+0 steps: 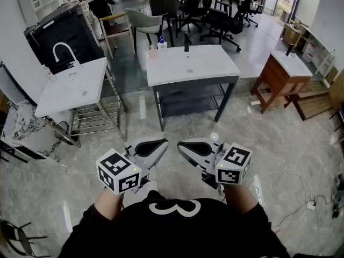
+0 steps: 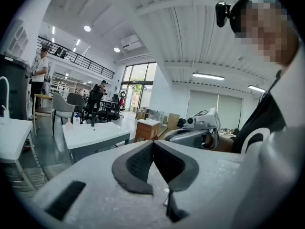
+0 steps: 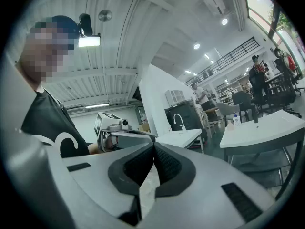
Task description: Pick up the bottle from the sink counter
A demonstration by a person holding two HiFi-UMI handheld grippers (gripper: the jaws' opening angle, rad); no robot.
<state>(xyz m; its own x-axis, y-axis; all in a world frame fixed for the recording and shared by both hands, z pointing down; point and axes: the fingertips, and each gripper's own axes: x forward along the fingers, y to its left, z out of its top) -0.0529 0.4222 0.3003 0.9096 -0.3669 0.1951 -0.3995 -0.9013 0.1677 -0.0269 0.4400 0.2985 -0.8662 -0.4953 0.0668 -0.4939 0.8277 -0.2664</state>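
Marble-patterned floor: it fills the space between me and the furniture, and I stand on it well back from every counter.

Sink counter: a white top on a dark frame, straight ahead of me and well apart from both of my tools. A black faucet rises at its far edge.

Left gripper and right gripper: I hold both low and close to my torso, roughly level, the marker cubes nearest my body and the tips turned inward toward each other. The jaws of each are clenched together with nothing between them, as the left gripper and the right gripper confirm in their own views.

Bottle: small, blue-capped and upright, so its long axis runs vertical. It stands at the far left corner of the counter, near the faucet and apart from it. It appears beyond the left jaws and beyond the right jaws. It lies forward of both tools, slightly toward my left, so I judge my left hand marginally nearer. The reach calls for walking up to the counter first, then parting one pair of jaws and closing in from the side.
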